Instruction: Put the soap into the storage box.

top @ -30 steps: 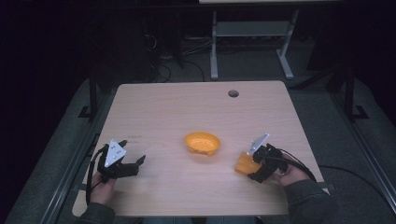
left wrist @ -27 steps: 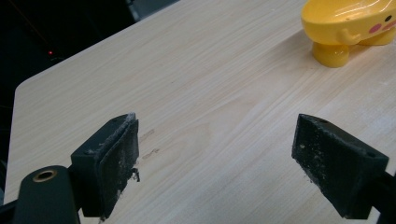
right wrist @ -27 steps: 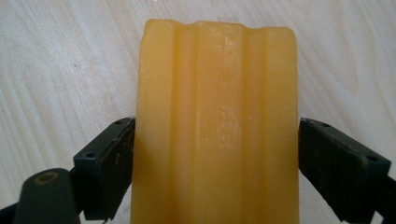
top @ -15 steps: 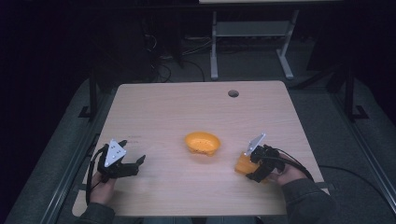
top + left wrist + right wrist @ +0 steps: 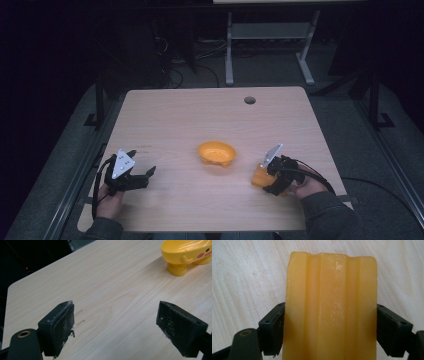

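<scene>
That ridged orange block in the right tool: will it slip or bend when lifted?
The orange block looks solid and thick, so probably stiff. Its waxy sheen suggests it may be slippery. The right tool clamps its flat sides squarely, so it likely holds.

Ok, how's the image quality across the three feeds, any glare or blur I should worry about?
High view: dim and soft, dark all round the table. Left gripper view: sharp on the left tool, with glare on the yellow dish. Right gripper view: evenly lit, small highlights on the yellow bar in the right tool.
</scene>
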Demonstrator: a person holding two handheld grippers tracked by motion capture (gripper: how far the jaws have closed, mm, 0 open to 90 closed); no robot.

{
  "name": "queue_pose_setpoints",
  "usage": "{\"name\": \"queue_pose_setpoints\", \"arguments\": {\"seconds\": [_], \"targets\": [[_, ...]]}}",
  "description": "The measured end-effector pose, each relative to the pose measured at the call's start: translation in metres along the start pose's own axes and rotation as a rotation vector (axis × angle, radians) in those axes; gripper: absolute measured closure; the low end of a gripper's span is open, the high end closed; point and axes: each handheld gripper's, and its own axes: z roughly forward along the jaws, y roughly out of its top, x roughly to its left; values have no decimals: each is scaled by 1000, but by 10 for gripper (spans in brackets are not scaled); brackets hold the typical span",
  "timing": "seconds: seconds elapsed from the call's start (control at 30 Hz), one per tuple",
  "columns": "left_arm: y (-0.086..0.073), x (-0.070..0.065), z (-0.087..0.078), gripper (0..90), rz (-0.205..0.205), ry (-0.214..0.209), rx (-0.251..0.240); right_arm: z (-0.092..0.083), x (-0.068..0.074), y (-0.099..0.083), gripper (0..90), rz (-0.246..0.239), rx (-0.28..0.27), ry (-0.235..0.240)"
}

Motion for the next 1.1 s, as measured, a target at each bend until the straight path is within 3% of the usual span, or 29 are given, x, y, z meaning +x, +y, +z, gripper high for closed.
{"name": "queue_pose_setpoints", "arguments": {"seconds": [0.3, 0.53, 1.1], "targets": [[0, 0, 0, 141, 1, 1, 2, -2, 3, 0, 205, -23, -2, 24], [0, 0, 0, 141, -6, 2, 1, -7, 2, 3, 206, -44, -14, 16], [1, 1, 0, 141, 4, 0, 5, -24, -9, 27, 206, -76, -44, 22]]}}
